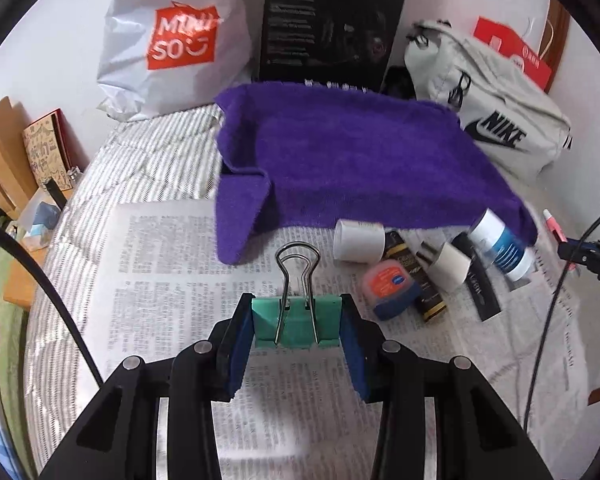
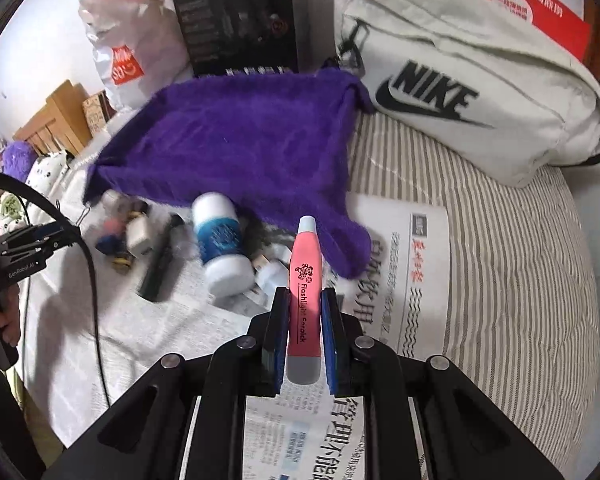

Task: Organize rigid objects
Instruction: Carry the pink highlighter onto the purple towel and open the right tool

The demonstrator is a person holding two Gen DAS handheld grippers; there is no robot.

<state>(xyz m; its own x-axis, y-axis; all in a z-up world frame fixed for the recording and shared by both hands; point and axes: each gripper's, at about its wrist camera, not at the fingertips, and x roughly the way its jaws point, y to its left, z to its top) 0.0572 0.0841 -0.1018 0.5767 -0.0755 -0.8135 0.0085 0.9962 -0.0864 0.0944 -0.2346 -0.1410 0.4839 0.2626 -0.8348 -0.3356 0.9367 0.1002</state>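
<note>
My left claw (image 1: 298, 326) is clamped on a green binder clip (image 1: 296, 320), lifted above the newspaper (image 1: 172, 264). My right claw (image 2: 305, 312) grips a pink flashlight pen (image 2: 306, 276). At two o'clock of the clip lie a blue-white bottle (image 1: 500, 244), a charger plug (image 1: 448, 266) and an orange-lidded tin (image 1: 390, 288), with the purple towel (image 1: 360, 160) at twelve.

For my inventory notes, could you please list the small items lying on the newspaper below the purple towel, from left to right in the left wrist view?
White cylinder → orange-lidded blue jar → white plug adapter → blue-and-white bottle.
</note>
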